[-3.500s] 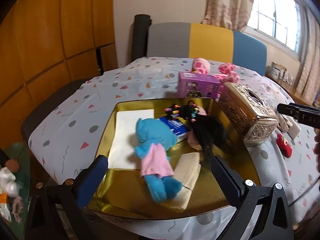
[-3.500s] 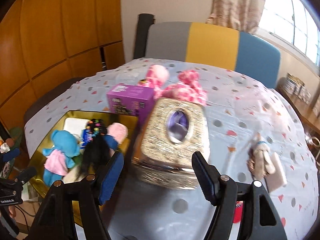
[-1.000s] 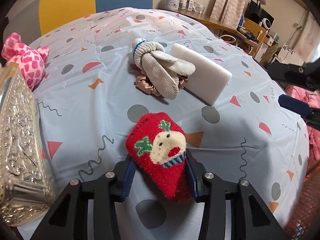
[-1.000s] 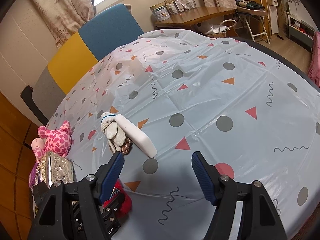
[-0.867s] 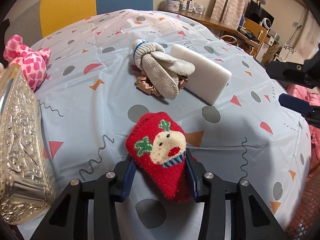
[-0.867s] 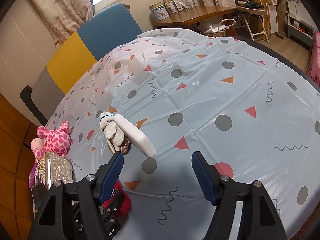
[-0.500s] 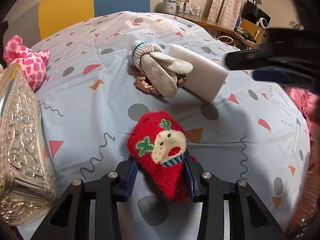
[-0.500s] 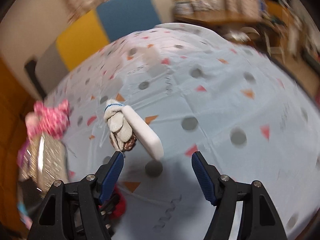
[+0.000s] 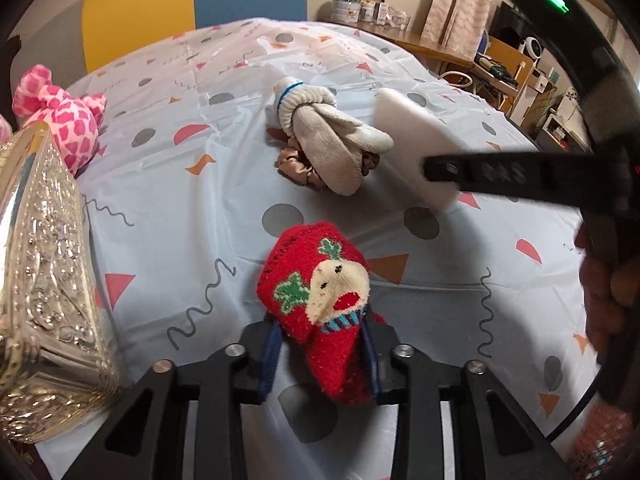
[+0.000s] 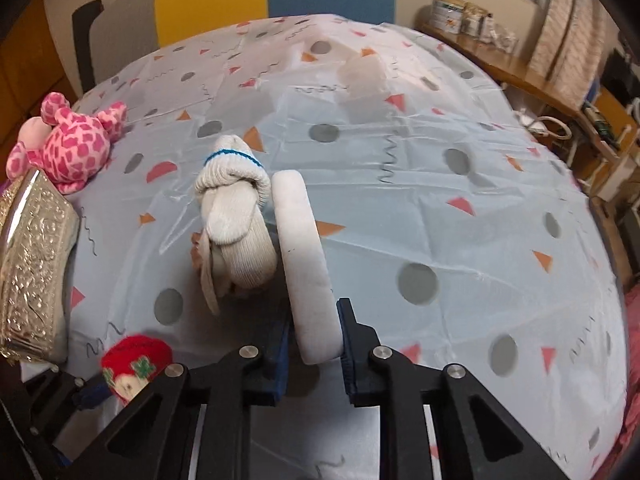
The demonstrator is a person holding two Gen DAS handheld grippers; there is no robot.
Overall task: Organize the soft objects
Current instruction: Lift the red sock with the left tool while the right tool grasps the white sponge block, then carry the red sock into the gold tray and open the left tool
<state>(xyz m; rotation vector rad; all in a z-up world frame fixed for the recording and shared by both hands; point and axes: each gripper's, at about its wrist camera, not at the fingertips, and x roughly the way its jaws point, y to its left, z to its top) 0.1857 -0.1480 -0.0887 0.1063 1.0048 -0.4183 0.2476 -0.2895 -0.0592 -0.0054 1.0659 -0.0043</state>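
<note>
The left claw [image 9: 320,356] is pinching a fuzzy red sock with a knitted reindeer face [image 9: 320,300], its blue-lined pads pressed into both sides of the fabric low over the tabletop covered in pale blue patterned plastic [image 9: 180,184]. The right claw [image 10: 314,354] grips the near end of a flat white foam block [image 10: 304,264], which stands on its narrow edge with the pads against its two broad faces.

Pressed against the block's left face lies a knotted beige sock with a blue band [image 10: 232,220], and beneath it a crumpled brown satin scrunchie [image 9: 294,162] peeks out — the bundle sits just ahead of the red sock. From the left camera the right claw's black finger [image 9: 512,176] crosses in front of the foam block and hides part of it.

Off to the left, an ornate gold embossed tissue box [image 9: 44,280] crowds close beside the left claw. Behind it rests a pink spotted plush toy [image 10: 72,148] — possibly touching the box, though the edge of the view is too distorted to say.
</note>
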